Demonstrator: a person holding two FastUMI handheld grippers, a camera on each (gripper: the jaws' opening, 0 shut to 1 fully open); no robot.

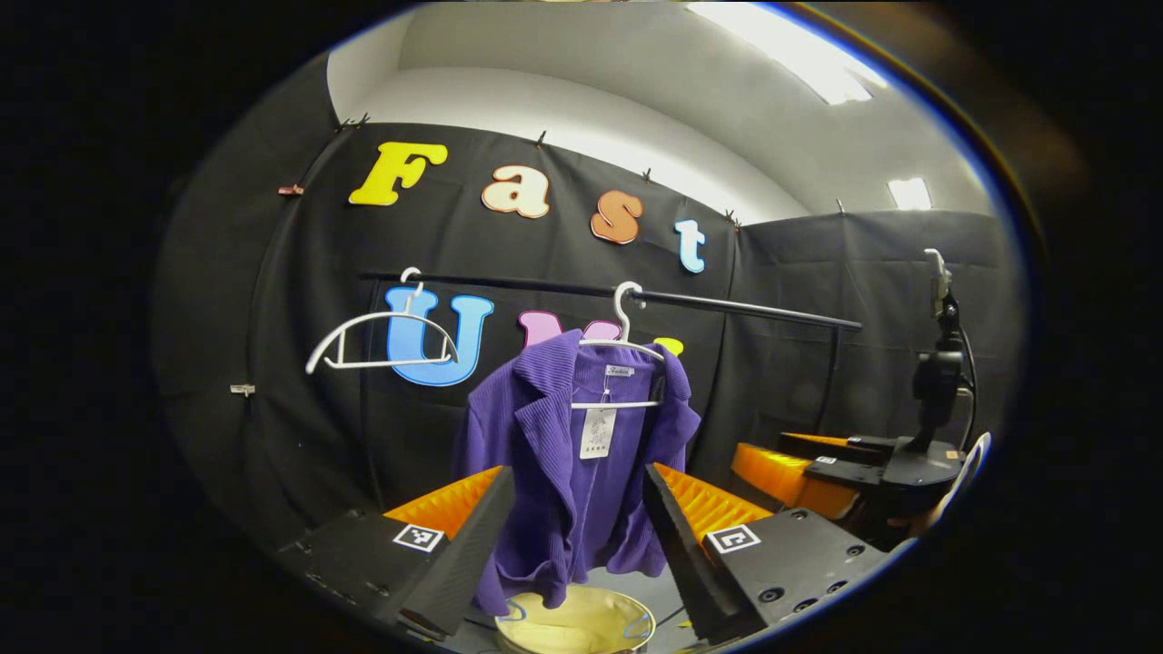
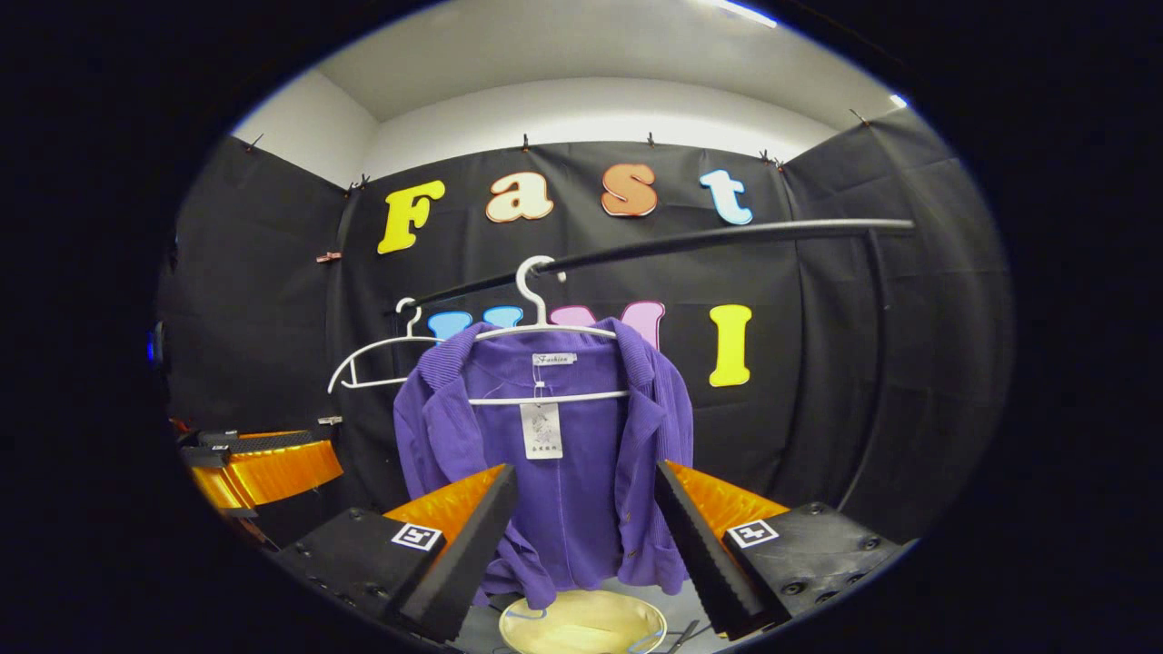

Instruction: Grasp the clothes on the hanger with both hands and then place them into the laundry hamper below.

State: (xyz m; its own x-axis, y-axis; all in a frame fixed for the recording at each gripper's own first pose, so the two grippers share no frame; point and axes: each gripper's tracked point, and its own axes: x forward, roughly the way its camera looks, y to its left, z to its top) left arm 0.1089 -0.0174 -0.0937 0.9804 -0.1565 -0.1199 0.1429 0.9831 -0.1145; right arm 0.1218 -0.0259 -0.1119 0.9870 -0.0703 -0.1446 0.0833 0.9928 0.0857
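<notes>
In the left gripper view, the left tool is held released, its two black-and-orange fingers spread wide with nothing between them. Straight ahead of it, framed by the fingers but apart from them, a purple jacket is hung on a white hanger, which is hooked over a black rail. A paper tag is seen dangling at the jacket's collar. Below the jacket's hem and just beyond the fingertips, the rim of a yellowish hamper is seen. Up and to the left of the tool, a second, bare hanger is hung on the same rail. To the right of the left tool, the right tool is seen, and whether it is parted cannot be told from there. In the right gripper view, the right tool is likewise held released, fingers wide apart and touching nothing. The jacket is hung directly ahead of it on its hanger, with the hamper beneath and the bare hanger behind to the left. The left tool is seen at the far left.
</notes>
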